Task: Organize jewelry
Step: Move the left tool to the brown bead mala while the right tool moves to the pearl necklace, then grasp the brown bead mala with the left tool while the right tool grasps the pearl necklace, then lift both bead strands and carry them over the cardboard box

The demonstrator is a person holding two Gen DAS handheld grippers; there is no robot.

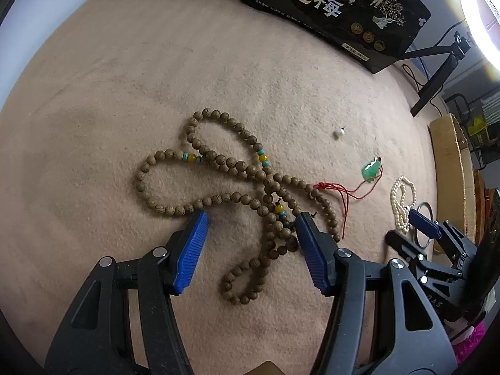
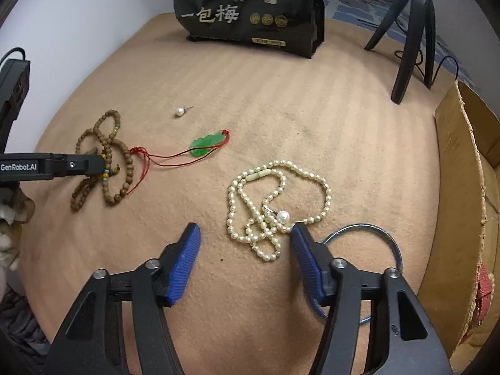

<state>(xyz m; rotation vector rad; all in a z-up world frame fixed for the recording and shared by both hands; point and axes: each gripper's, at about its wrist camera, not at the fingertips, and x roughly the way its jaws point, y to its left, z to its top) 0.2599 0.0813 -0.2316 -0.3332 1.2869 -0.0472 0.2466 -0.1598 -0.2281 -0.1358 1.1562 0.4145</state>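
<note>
on the cloth-covered table [image 2: 359, 118]: wooden bead strand [image 1: 237, 187] at left, pearl necklace [image 2: 275, 206] at right, well apart. between them, farther back, jade pendant [image 2: 204, 145], its cord [image 2: 162, 159] trailing left onto the beads. behind the pendant, pearl stud [image 2: 179, 112]. just right of the pearls, metal ring [image 2: 387, 237]. at the back edge, upright bag [image 2: 250, 9]; off the right edge, cardboard box [image 2: 462, 168].

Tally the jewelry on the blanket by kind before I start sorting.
Bead strands: 2, wooden beads and pearl necklace
Pendants: 1, green pendant
Pearl studs: 2, one loose, one on the necklace
Rings: 1, metal ring
Total: 6
</note>
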